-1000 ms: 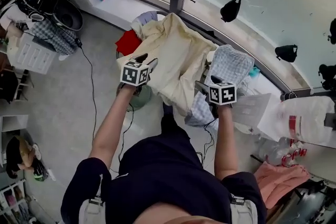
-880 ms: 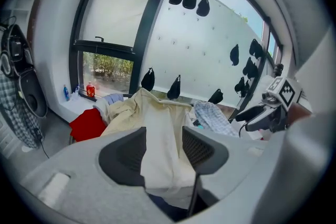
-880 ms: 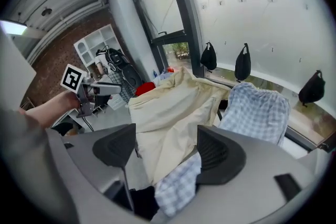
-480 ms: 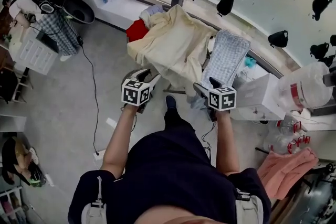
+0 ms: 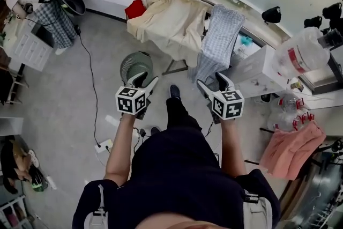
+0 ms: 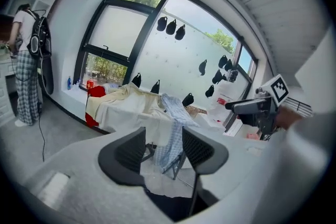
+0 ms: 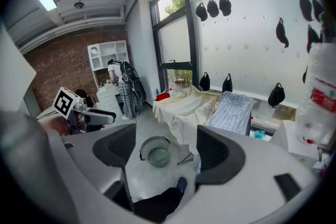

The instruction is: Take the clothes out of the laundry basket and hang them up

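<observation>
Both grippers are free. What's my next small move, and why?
Probably bring the left gripper over the green basket to check inside. Both it and the right gripper stand open and empty, the cream cloth and checked garment are already hung, and the basket looks empty.

Grey concrete floor (image 5: 59, 94) by the window, with its load.
We note a round green mesh laundry basket (image 5: 135, 66) standing on it and a black cable (image 5: 95, 91) trailing to a white power strip (image 5: 104, 145). Near the basket, a folding rack (image 5: 172, 67) carries a cream cloth (image 5: 166, 24) and a blue-checked garment (image 5: 217, 35).
</observation>
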Motion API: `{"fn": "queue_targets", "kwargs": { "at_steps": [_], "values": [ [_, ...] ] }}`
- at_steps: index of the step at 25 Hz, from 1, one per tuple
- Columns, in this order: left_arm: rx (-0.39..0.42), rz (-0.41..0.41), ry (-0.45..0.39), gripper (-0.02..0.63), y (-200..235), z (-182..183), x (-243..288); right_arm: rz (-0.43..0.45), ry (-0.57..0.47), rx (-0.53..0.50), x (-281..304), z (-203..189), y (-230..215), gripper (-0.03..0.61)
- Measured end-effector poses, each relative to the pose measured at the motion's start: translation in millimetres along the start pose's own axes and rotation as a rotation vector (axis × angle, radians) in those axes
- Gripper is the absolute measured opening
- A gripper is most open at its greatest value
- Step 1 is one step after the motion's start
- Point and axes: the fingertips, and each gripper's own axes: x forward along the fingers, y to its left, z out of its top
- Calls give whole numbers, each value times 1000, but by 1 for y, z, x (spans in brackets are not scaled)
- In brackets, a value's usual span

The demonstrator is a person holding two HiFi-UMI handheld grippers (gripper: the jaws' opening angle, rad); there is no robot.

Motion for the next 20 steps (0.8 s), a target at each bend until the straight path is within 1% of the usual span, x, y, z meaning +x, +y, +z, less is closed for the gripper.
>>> {"fn": "queue_targets", "kwargs": {
  "at_steps": [3,5,8,11,13,17,20],
  "values": [
    [5,10,3,212,-25,-19,-28,-19,-34,-21,-36,-8,9,362],
    [11,16,-15,212,-43,-25,-39,-22,-50,-29,-50,-19,7,362],
    [-9,-5,-40,212,-73,-35,-36,-20,-66,-18,-65,-44,-2,361],
    [12,-27,-19,212,-108,-48,-27,-12,-94,1,-88,-65,-13,362],
    [37,-23,-18,212,-129,-50,-20,-11,-114,3,-106,-73,-28,362],
    [71,-1,-51,212,-173,-45,-9,-9,-151,2,-143,-85,-70,360],
    [63,2,-71,213,-200,-41,1,-8,-166,-6,-162,-92,-98,361]
  ]
}}
